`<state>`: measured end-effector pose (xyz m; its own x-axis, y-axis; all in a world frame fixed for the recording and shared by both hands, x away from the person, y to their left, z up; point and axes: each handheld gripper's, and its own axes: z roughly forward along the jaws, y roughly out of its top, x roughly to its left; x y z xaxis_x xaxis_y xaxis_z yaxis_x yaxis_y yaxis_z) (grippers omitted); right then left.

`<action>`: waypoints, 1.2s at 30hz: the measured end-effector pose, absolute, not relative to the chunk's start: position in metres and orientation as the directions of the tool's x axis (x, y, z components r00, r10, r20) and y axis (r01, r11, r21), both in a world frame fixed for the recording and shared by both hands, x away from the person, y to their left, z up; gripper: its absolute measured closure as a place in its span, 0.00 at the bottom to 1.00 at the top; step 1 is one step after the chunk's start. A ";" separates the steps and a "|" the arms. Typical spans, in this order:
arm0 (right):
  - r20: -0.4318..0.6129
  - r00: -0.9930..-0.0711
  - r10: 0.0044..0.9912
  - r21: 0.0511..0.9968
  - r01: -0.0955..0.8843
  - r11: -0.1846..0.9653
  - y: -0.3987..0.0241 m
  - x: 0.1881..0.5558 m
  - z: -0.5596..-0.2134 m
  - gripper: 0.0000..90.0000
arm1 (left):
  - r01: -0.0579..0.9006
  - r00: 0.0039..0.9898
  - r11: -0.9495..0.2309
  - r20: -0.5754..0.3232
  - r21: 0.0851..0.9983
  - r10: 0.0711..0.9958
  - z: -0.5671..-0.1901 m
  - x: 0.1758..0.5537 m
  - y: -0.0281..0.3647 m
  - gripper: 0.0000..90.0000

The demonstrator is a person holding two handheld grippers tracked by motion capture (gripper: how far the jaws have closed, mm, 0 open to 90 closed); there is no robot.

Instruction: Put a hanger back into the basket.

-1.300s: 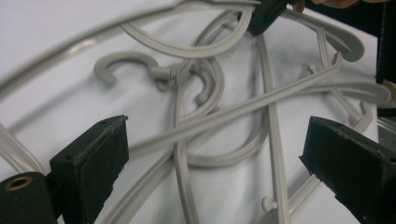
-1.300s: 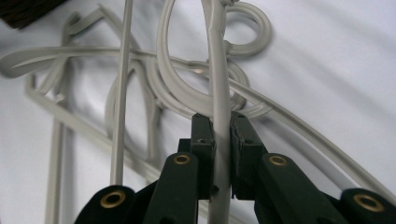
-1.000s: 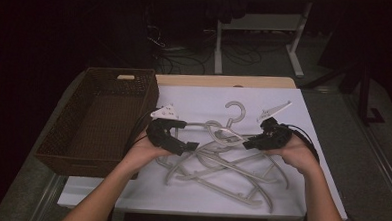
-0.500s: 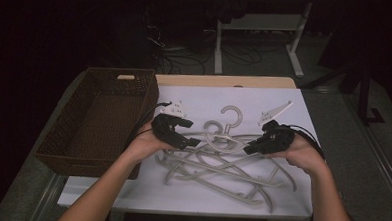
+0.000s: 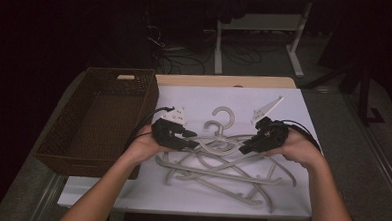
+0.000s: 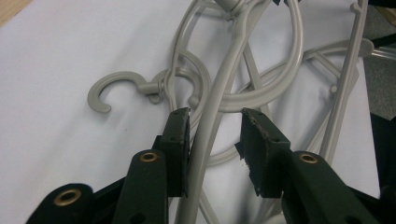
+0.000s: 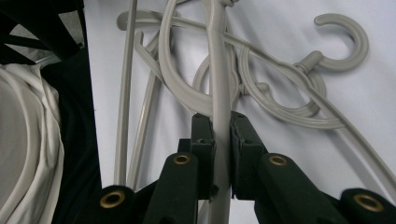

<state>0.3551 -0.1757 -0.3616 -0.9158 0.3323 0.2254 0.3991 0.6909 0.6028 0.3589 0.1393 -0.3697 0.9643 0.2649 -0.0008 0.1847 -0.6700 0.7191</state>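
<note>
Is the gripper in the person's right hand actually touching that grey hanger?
Touching. In the right gripper view, the right gripper has both black jaws pressed flat against one arm of the hanger, with no gap on either side.

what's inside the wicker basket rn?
Nothing visible: the wicker basket shows only its bare woven floor. Its near wall hides the strip of floor just behind it. The hangers lie on the white sheet beside it.

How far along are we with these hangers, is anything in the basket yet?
Nothing done: the wicker basket holds no hanger. In hand: the right gripper is clamped on one arm of the top hanger; the left gripper has just been closing around its other arm, a gap showing at one pad. Left: the tangled hanger pile on the white sheet.
</note>
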 end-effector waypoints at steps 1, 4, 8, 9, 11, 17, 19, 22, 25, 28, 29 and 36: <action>0.228 -0.916 0.332 0.604 0.400 0.689 -0.176 0.355 -0.362 0.90 | 0.183 0.964 -0.676 0.005 0.714 0.266 -0.370 0.359 0.139 0.70; 0.239 -0.917 0.320 0.614 0.397 0.682 -0.177 0.355 -0.360 0.90 | 0.185 0.963 -0.686 0.010 0.703 0.270 -0.372 0.358 0.138 0.71; 0.239 -0.922 0.305 0.616 0.387 0.686 -0.175 0.354 -0.359 0.90 | 0.181 0.965 -0.675 0.004 0.715 0.263 -0.371 0.358 0.137 0.80; 0.242 -0.922 0.304 0.615 0.388 0.687 -0.174 0.354 -0.360 0.90 | 0.179 0.965 -0.674 0.006 0.717 0.262 -0.371 0.357 0.136 0.81; 0.245 -0.922 0.299 0.616 0.386 0.687 -0.174 0.355 -0.360 0.90 | 0.174 0.967 -0.679 0.006 0.713 0.255 -0.371 0.357 0.136 0.83; 0.239 -0.925 0.296 0.620 0.379 0.687 -0.177 0.357 -0.361 0.86 | 0.137 0.980 -0.685 0.000 0.715 0.197 -0.369 0.353 0.137 0.89; 0.227 -0.922 0.313 0.622 0.385 0.682 -0.180 0.359 -0.361 0.81 | 0.139 0.982 -0.672 -0.015 0.727 0.186 -0.367 0.350 0.138 0.90; 0.228 -0.915 0.333 0.630 0.400 0.666 -0.183 0.363 -0.361 0.76 | 0.137 0.982 -0.666 -0.011 0.733 0.190 -0.365 0.348 0.140 0.91; 0.213 -0.910 0.355 0.639 0.405 0.654 -0.183 0.364 -0.362 0.64 | 0.148 0.979 -0.663 -0.012 0.734 0.205 -0.364 0.348 0.142 0.91; 0.221 -0.907 0.360 0.661 0.410 0.628 -0.184 0.365 -0.360 0.57 | 0.160 0.975 -0.671 -0.012 0.724 0.220 -0.363 0.348 0.143 0.91; 0.215 -0.904 0.369 0.667 0.411 0.621 -0.184 0.365 -0.358 0.53 | 0.168 0.974 -0.671 -0.016 0.722 0.227 -0.362 0.348 0.144 0.91; 0.181 -0.888 0.422 0.709 0.415 0.570 -0.193 0.362 -0.351 0.37 | 0.226 0.953 -0.670 -0.019 0.707 0.302 -0.344 0.346 0.151 0.91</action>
